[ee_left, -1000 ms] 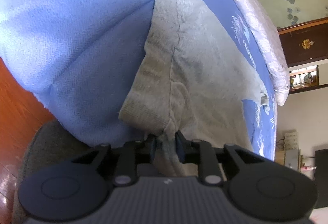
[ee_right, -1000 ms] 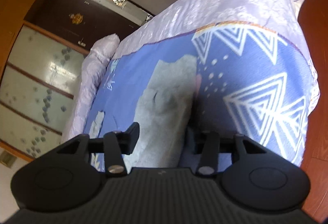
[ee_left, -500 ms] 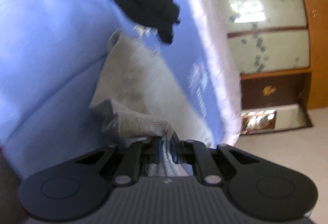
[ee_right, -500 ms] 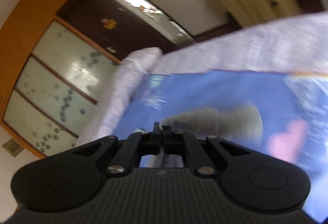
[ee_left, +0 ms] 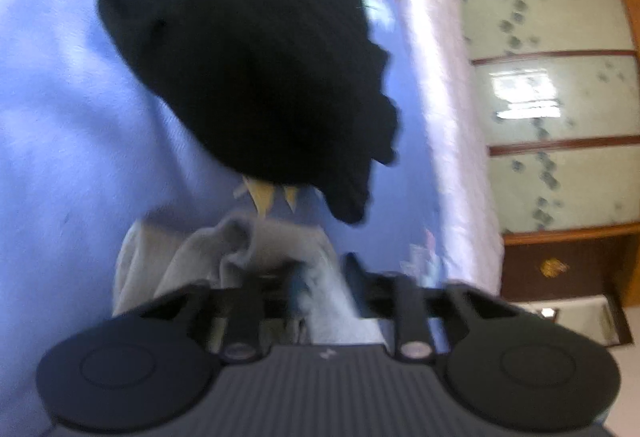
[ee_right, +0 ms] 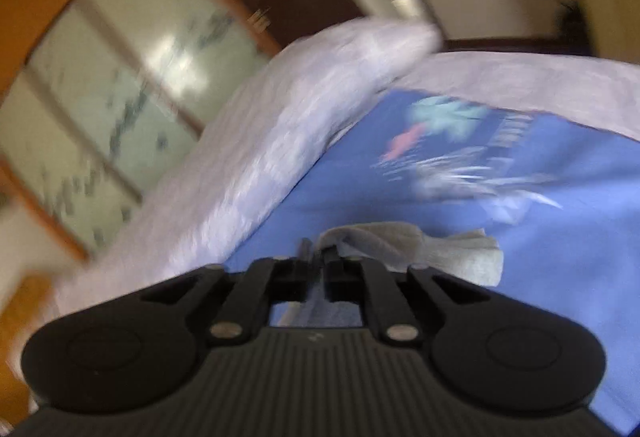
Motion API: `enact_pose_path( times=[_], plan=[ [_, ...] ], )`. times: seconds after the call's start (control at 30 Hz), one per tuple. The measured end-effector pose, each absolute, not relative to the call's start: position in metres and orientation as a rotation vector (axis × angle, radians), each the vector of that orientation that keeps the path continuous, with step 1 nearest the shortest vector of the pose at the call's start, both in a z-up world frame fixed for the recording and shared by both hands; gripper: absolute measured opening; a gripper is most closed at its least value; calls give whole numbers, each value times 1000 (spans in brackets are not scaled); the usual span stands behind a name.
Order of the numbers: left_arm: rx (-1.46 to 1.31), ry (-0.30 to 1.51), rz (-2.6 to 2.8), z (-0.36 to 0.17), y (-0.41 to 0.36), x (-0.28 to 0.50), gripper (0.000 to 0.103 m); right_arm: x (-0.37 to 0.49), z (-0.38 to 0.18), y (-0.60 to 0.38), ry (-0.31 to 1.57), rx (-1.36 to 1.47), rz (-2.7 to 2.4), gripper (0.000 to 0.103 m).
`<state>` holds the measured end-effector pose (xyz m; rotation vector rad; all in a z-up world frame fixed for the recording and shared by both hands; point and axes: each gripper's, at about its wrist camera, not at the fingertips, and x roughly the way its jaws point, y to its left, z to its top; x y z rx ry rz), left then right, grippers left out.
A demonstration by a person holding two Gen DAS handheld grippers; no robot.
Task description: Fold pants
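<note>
The grey pants point(ee_left: 236, 257) are lying bunched on the blue bedspread point(ee_left: 72, 109), sitting in the lower centre of the left wrist view, directly ahead of and partly under the left gripper point(ee_left: 320, 273). Its jaws are opening, standing apart with grey cloth running between them; blur is making it hard to say if a pad is still touching the fabric, but they are not pinching it. A black garment point(ee_left: 248, 57) is lying just beyond the pants, filling the upper centre of that frame, near but seemingly apart from the grey cloth. In the right wrist view the pants point(ee_right: 420, 245) are showing as a folded lump at lower centre, stretching from the right gripper point(ee_right: 318, 257) out toward the right of the frame, so the long axis is running roughly left to right there. The right jaws are opening too, with only a narrow gap showing and a fold of grey cloth sitting in it. Both grippers are looking equally close to the pants, each at one end of the bundle. The lavender quilt point(ee_right: 248, 141) is bordering the bedspread on the far side.
</note>
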<state>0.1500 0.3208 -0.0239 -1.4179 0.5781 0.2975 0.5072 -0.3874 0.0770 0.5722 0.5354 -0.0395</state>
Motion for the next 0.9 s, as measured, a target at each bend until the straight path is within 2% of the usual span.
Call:
enact_pose_path(
  times=[0.03,0.07,0.27,0.47,0.57,0.73,0.9],
  plan=[
    [-1431,581,298,-28,319,155,56,509,72,-376,538,552,-79,62],
    [-1415,588,292,-29,316,157,59,507,65,-368,512,558,-66,63],
    [-1259,599,186,-8,300,121,59,458,36,-359,514,488,60,58],
    [-1062,656,186,21,284,55,62,421,21,-427,500,661,-60,58],
    [-1072,683,141,28,273,37,62,418,16,-452,521,750,-93,56],
    [-1033,757,-52,29,222,74,62,437,15,-450,544,815,-20,39],
    [-1008,886,-223,3,165,139,62,490,10,-420,604,753,-5,41]
  ],
)
